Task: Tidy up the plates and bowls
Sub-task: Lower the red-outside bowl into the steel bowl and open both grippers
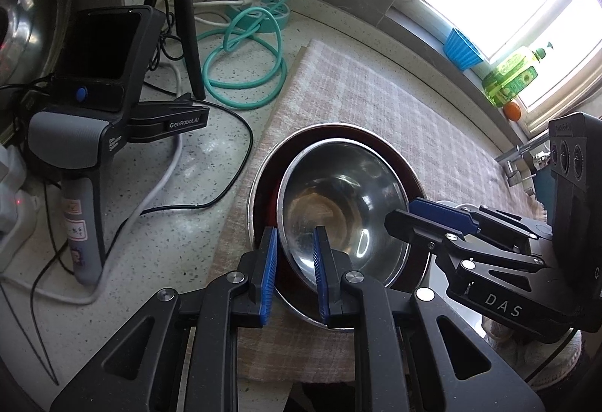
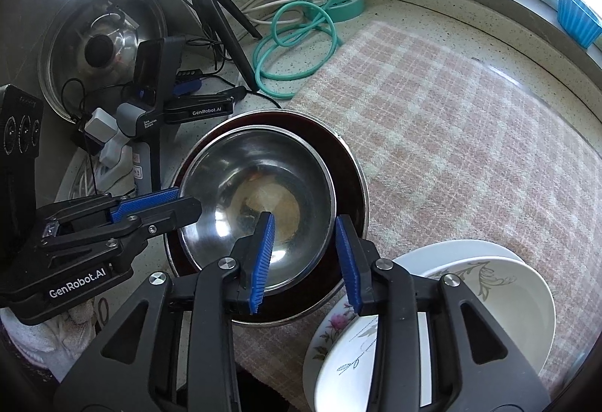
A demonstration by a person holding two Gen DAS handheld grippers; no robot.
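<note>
Steel bowls: two; a small steel bowl (image 2: 259,209) sits inside a big dark bowl (image 2: 351,171) on the checked cloth (image 2: 451,133).
White dishes: two, a flowered plate (image 2: 335,333) with a white bowl (image 2: 526,299) on it, just beside the big bowl.
Left gripper (image 1: 293,274): clamped on the near rim of the small bowl.
Right gripper (image 2: 304,261): fingers apart, one on each side of the small bowl's rim, not pressing.
Around: on the bench (image 1: 180,224), a spare gripper (image 1: 94,133), a tripod (image 2: 218,13) and a green cable (image 2: 297,47).
</note>
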